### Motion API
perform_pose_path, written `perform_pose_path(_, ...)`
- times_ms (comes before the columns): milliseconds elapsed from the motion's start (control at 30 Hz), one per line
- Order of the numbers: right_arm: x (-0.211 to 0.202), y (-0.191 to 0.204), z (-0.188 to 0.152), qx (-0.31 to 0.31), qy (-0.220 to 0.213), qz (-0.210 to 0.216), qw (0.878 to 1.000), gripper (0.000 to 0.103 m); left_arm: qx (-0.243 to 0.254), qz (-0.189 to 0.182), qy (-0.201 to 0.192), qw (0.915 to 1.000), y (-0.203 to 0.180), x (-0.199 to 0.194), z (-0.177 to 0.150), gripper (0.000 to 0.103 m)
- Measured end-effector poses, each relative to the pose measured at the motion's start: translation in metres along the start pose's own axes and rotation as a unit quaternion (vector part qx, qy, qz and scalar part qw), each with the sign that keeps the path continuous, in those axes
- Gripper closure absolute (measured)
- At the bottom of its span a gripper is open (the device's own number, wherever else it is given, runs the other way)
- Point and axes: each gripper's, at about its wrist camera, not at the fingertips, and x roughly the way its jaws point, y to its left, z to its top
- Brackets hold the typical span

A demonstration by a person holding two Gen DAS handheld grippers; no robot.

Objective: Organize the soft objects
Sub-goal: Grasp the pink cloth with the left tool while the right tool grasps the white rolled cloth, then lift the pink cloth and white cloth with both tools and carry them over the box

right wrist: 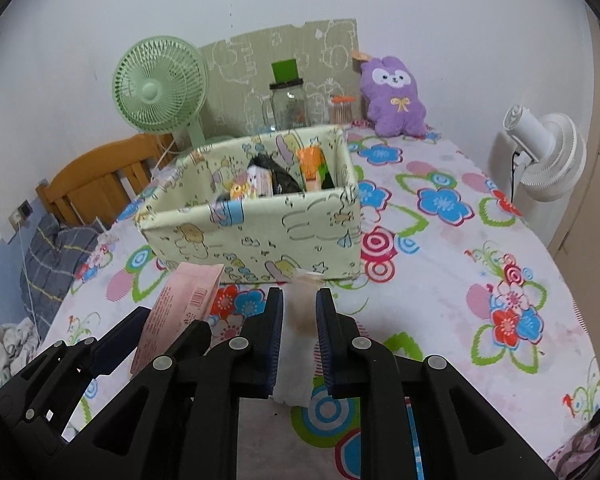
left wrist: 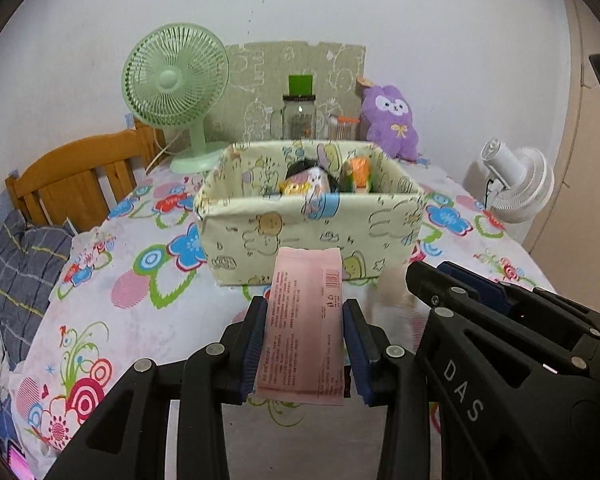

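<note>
My left gripper [left wrist: 305,312] is shut on a flat pink packet [left wrist: 306,320] and holds it above the flowered bed, just in front of the pale green fabric box [left wrist: 312,232]. The packet also shows in the right wrist view [right wrist: 180,312]. My right gripper [right wrist: 299,300] is shut on a pale, cream and tan soft object [right wrist: 300,308], blurred, close to the box's [right wrist: 260,236] front wall. The box holds several soft items, among them an orange one [left wrist: 358,172] and a black one [right wrist: 280,176]. A purple plush rabbit [left wrist: 390,120] leans on the wall behind.
A green desk fan [left wrist: 176,84] stands behind the box on the left, a glass jar [left wrist: 298,118] and a small container [left wrist: 342,126] in the middle. A white fan [right wrist: 548,160] stands at the right. A wooden headboard [left wrist: 76,184] and grey bedding [left wrist: 20,272] lie left.
</note>
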Motion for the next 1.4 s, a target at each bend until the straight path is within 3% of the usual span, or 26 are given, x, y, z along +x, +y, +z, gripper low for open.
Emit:
perform_pose_path(433,0.000,0.002,-0.007,-0.004,0.005,-0.006,1.000,0.081,0.000,-0.005,0.009,0.9999,0.003,0.006,-0.009,0.064)
perform_pose_path(533,0.008,0.001,-0.011,-0.003,0.017,-0.013,1.000,0.073,-0.002,-0.008,0.019,0.9998,0.005,0.013,-0.014,0.064)
perform_pose_path(600,0.014,-0.001,-0.013,0.001,0.025,-0.021,0.999,0.059,-0.003,-0.008,0.024,0.9997,0.006,0.017,-0.016,0.064)
perform_pose_path(700,0.024,-0.005,-0.016,0.007,0.040,-0.033,0.999,0.051,-0.002,-0.009,0.033,0.9994,0.008,0.024,-0.021,0.064)
perform_pose_path(1067,0.065,-0.006,-0.028,0.009,0.110,-0.047,0.993,0.052,-0.008,-0.005,0.082,0.9966,0.017,0.052,-0.034,0.064)
perform_pose_path(1267,0.071,0.001,-0.032,-0.023,0.108,-0.074,0.991,0.076,0.002,0.004,0.085,0.9964,0.012,0.058,-0.037,0.064)
perform_pose_path(1400,0.071,0.000,-0.031,-0.019,0.105,-0.065,0.992,0.080,0.002,0.003,0.085,0.9963,0.012,0.059,-0.036,0.064)
